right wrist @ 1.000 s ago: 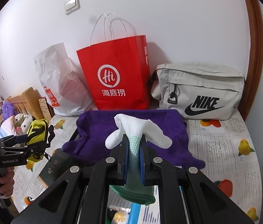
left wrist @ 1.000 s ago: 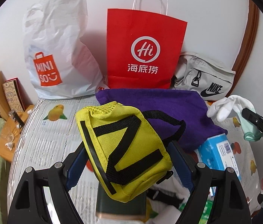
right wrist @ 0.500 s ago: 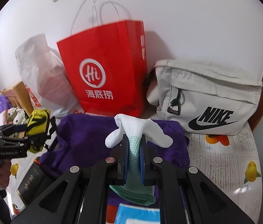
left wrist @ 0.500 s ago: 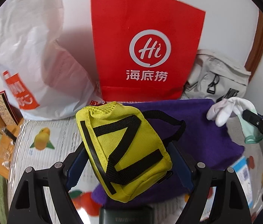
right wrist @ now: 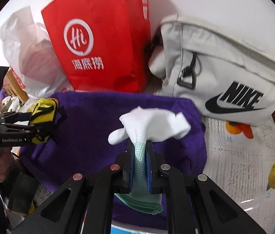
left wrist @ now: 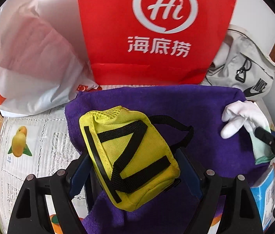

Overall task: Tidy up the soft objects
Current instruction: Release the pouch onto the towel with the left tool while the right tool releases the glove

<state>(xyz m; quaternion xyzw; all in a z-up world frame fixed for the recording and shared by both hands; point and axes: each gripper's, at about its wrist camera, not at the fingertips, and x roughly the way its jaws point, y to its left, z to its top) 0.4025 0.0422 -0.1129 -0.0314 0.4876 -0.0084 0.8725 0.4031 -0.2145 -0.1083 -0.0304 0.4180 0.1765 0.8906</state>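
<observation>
Both grippers moved closer to red bag [left wrist: 153,33]: left gripper [left wrist: 135,167] clamps pouch [left wrist: 129,156], right gripper [right wrist: 139,167] pinches glove [right wrist: 153,124], nearer the grey bag [right wrist: 225,70].

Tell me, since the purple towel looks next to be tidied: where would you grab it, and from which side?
Probably the purple towel's near edge, approached from the front. It lies flat with thick folded edges that jaws could pinch, while its far edge is crowded by the red paper bag and the Nike bag. Both grippers are full now.
</observation>
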